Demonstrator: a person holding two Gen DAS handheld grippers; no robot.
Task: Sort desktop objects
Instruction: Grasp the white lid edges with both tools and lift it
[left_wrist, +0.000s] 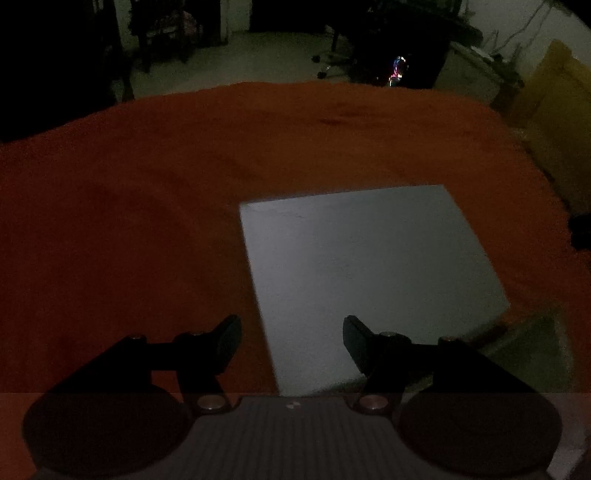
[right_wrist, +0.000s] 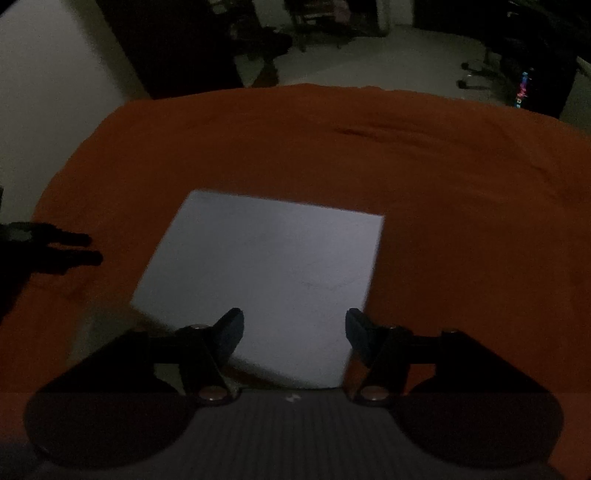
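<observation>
Both sets of jaws stand apart and empty, left gripper (left_wrist: 291, 332) and right gripper (right_wrist: 294, 326) hanging over the white sheet (left_wrist: 365, 269) mid-counter (left_wrist: 147, 203). Between picks, I'd say; nothing else to sort shows in this gloom, so next they need a target.

An orange cloth-covered table (left_wrist: 147, 221) bears a white sheet (left_wrist: 369, 266).
</observation>
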